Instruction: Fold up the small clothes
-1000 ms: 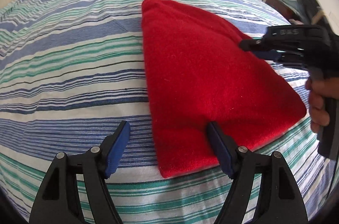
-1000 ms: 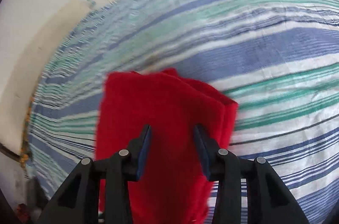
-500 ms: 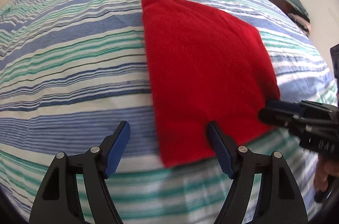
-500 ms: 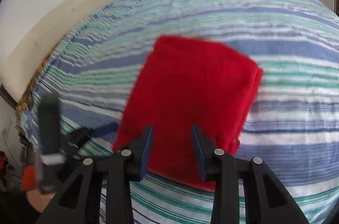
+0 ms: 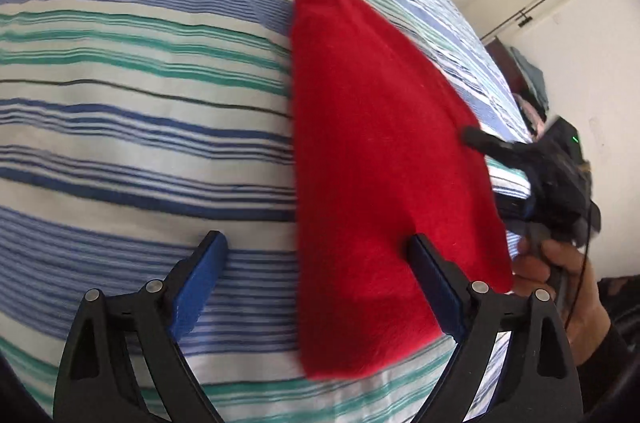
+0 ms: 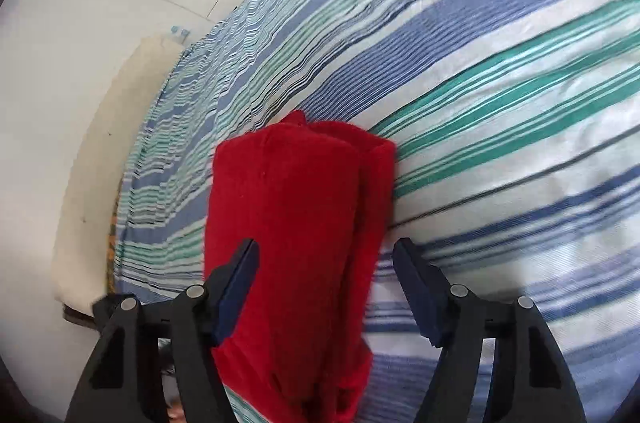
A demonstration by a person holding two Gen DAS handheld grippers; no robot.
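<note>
Folded red cloth point(image 5: 380, 183) on your striped bed point(image 5: 140, 103).
Your left gripper point(image 5: 320, 279) gapes across its near-left edge; your right gripper point(image 6: 326, 275) spreads apart straddling the layered edge.

My L wrist cam low over bed point(image 5: 120, 127), R cam close opposite; both share red cloth point(image 5: 372, 159).

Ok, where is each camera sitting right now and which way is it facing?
Left wrist: sits on the left gripper, looking along its open fingers across the striped bed at the red cloth; the right gripper and right hand show at the right.
Right wrist: sits on the right gripper, low over the red cloth, facing the wall.
Shared: red cloth and bed.
</note>
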